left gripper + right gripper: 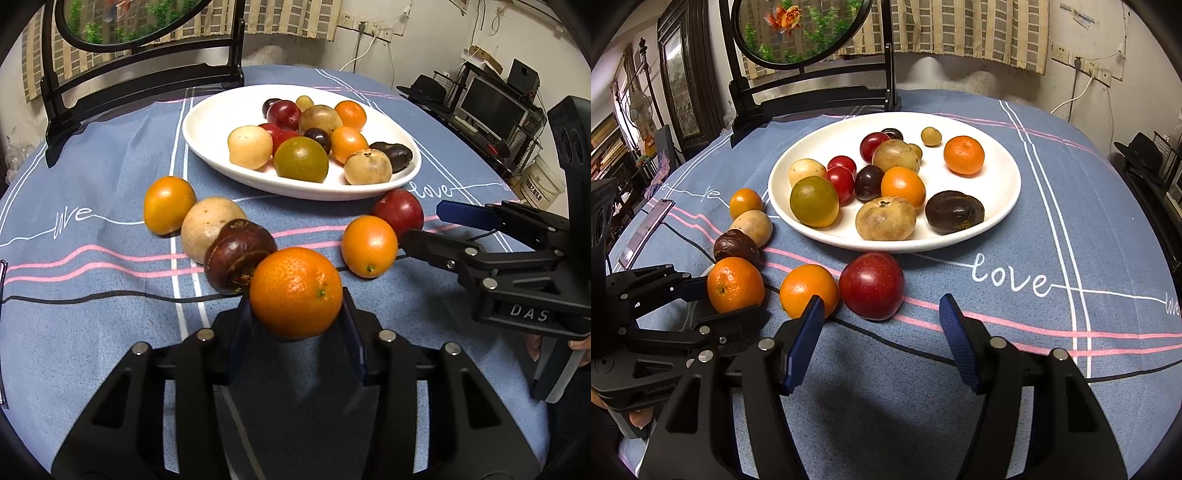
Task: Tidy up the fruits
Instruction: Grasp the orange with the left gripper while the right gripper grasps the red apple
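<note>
home living room | tablecloth-covered table (1052,206) | round goldfish screen (801,29) | computer desk (491,107)

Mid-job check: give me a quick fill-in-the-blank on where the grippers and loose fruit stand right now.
1. The left gripper is shut on the ____ fruit.
2. The right gripper has its jaws ____ and holds nothing.
3. The red plum lies on the tablecloth, ____ the white plate.
4. The loose fruit nearest the right gripper's left finger is coloured ____.

Missing words: orange; open; outside; orange
</note>
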The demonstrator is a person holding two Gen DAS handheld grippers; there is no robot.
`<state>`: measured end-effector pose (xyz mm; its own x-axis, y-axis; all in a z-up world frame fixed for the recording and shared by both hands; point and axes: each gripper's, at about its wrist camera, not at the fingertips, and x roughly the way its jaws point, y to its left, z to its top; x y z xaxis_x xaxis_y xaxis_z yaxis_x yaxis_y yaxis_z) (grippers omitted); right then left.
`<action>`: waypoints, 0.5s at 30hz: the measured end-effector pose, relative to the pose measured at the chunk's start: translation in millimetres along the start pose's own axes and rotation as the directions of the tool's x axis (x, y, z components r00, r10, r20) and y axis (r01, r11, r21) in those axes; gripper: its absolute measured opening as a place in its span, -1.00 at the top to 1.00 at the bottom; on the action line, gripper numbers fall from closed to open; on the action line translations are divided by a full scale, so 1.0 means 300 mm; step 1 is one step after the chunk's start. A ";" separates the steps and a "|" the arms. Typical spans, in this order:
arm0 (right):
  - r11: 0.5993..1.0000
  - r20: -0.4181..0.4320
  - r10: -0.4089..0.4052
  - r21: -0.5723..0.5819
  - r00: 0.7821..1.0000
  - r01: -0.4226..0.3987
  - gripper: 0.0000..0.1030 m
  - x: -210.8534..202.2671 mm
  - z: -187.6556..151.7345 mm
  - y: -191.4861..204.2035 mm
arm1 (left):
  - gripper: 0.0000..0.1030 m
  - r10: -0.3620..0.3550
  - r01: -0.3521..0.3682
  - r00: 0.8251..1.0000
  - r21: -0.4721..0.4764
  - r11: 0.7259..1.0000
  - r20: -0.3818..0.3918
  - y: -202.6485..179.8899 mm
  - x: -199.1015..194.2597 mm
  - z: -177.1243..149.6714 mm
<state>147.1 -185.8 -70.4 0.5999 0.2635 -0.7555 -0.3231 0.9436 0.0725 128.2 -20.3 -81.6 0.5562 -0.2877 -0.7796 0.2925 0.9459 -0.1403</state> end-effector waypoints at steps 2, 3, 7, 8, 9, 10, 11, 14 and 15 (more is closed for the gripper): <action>1.000 0.000 0.000 -0.001 1.000 0.000 -0.25 -0.001 0.001 0.000 | 0.13 -0.001 0.001 1.000 0.005 1.000 0.005 -0.001 -0.005 -0.001; 1.000 0.001 0.001 -0.001 1.000 -0.001 -0.25 -0.002 0.001 -0.001 | 0.13 0.001 -0.001 1.000 0.008 1.000 0.009 -0.002 -0.010 -0.001; 1.000 0.000 0.002 -0.008 1.000 -0.002 -0.25 -0.011 0.003 -0.007 | 0.13 0.010 -0.011 0.999 0.019 1.000 0.038 -0.007 -0.045 -0.001; 1.000 -0.002 0.006 -0.013 1.000 -0.006 -0.25 -0.014 0.003 -0.008 | 0.13 0.010 -0.011 0.999 0.021 1.000 0.048 -0.008 -0.056 0.001; 1.000 -0.007 0.007 -0.019 1.000 -0.007 -0.25 -0.016 0.002 -0.007 | 0.13 0.008 -0.010 0.998 0.023 1.000 0.061 -0.010 -0.070 0.005; 1.000 -0.011 0.005 -0.030 1.000 -0.005 -0.25 -0.018 0.000 -0.006 | 0.13 0.008 -0.009 0.998 0.024 1.000 0.067 -0.011 -0.078 0.005; 0.999 -0.013 0.002 -0.036 1.000 -0.002 -0.25 -0.019 0.000 -0.002 | 0.13 0.006 -0.008 0.997 0.026 1.000 0.077 -0.013 -0.089 0.009; 0.998 -0.031 0.007 -0.068 0.999 -0.009 -0.25 -0.016 -0.007 0.010 | 0.13 0.006 -0.009 0.995 0.032 0.999 0.104 -0.020 -0.118 0.015; 0.997 -0.037 0.002 -0.083 0.999 -0.005 -0.25 -0.012 -0.012 0.017 | 0.13 0.005 -0.008 0.994 0.033 0.999 0.110 -0.021 -0.125 0.017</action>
<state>140.7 -182.5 -69.5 0.5718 0.2579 -0.7788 -0.3857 0.9224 0.0223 109.4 -16.3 -48.4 0.6398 -0.2981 -0.7084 0.3136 0.9428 -0.1135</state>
